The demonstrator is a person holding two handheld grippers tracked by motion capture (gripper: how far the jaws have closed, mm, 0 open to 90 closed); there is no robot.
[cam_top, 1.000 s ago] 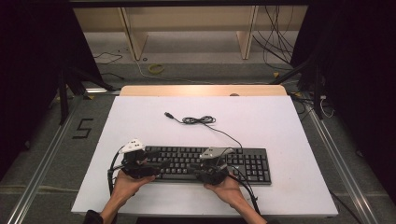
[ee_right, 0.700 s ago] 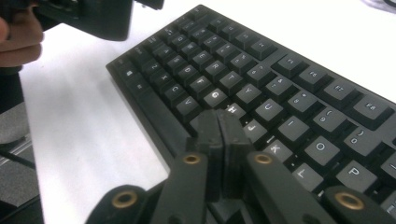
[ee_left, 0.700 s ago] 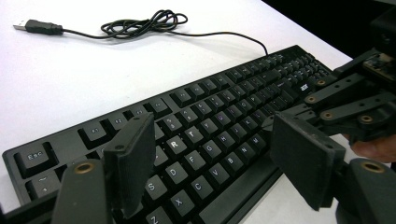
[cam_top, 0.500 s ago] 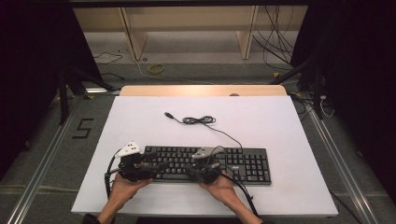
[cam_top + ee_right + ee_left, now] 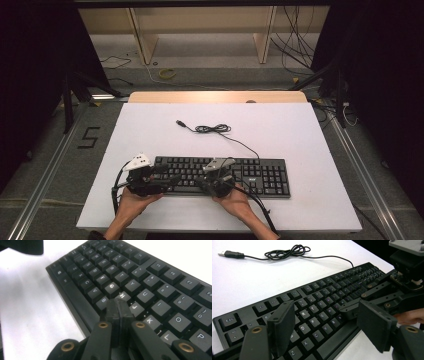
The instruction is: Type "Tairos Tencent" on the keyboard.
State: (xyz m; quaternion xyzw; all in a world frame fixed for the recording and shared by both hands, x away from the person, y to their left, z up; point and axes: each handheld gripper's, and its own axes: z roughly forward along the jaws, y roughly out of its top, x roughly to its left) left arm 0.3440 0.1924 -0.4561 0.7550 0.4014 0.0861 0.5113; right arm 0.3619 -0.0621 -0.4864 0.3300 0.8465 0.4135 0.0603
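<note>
A black full-size plastic keyboard lies along the near edge of the white worktop, its thin black cable coiled behind it and unplugged. The right gripper has its fingers pressed together with nothing between them, the tip poised over the middle letter keys — typing looks barely begun, by my reading. The left gripper hangs over the keyboard's left end, fingers wide apart and empty. The high view gives the whole layout and both hands; the right gripper view alone makes the key legends around H and J readable, while the left gripper view shows the USB plug clearly.
</note>
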